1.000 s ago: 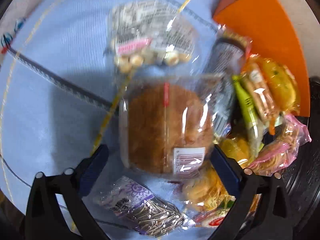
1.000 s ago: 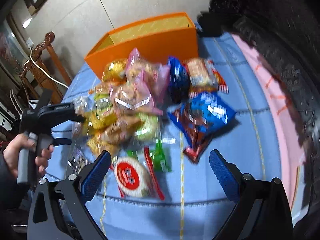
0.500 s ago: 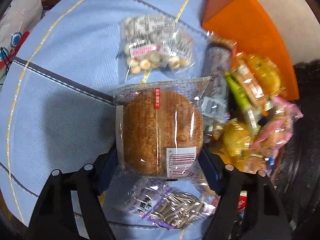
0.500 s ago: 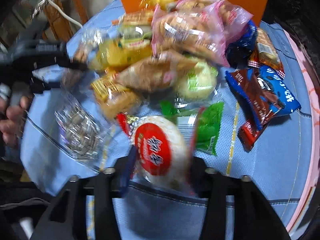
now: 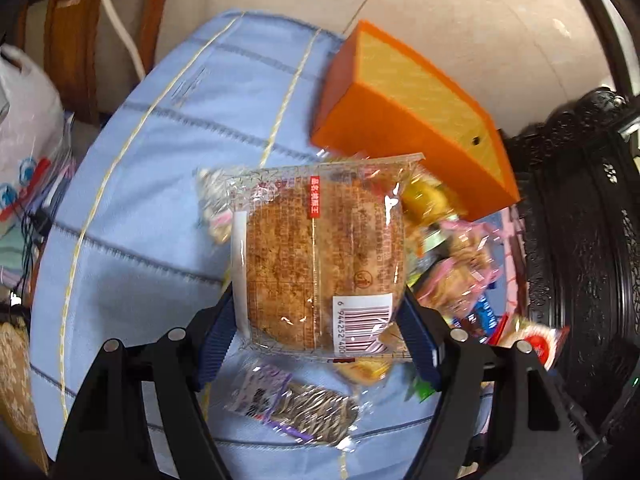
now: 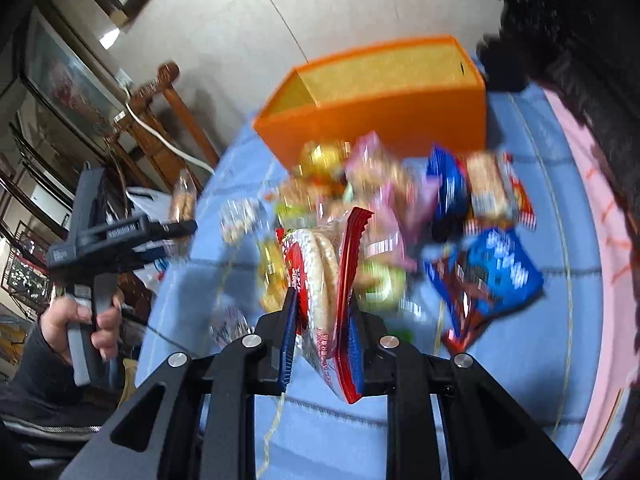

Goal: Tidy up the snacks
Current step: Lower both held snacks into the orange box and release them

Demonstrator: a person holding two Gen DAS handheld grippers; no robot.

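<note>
In the left wrist view my left gripper point(image 5: 318, 322) is shut on a clear-wrapped round brown cake point(image 5: 320, 260), held off the blue tablecloth point(image 5: 160, 160). My right gripper point(image 6: 322, 320) is shut on a red-and-white pack of rice crackers point(image 6: 324, 276), turned edge-on and lifted above the cloth. The open orange box point(image 6: 380, 92) stands at the far side of the table, seen also as the orange box point(image 5: 416, 120) from the left. A heap of snack packets point(image 6: 380, 200) lies between the grippers and the box. From the right wrist, the left gripper point(image 6: 176, 228) shows at left, held by a hand point(image 6: 80, 320).
A bag of sunflower seeds point(image 5: 296, 404) lies on the cloth under the left gripper. Blue and brown biscuit packs point(image 6: 488, 280) lie at right. A dark carved furniture piece point(image 5: 580, 240) borders the table's right side. A wooden chair point(image 6: 168, 120) and white bags point(image 5: 28, 140) stand beyond the left edge.
Both grippers closed from wide open: the left on the brown cake, the right on the rice cracker pack. Both then rose off the cloth with their packs, bringing the orange box into fuller view.
</note>
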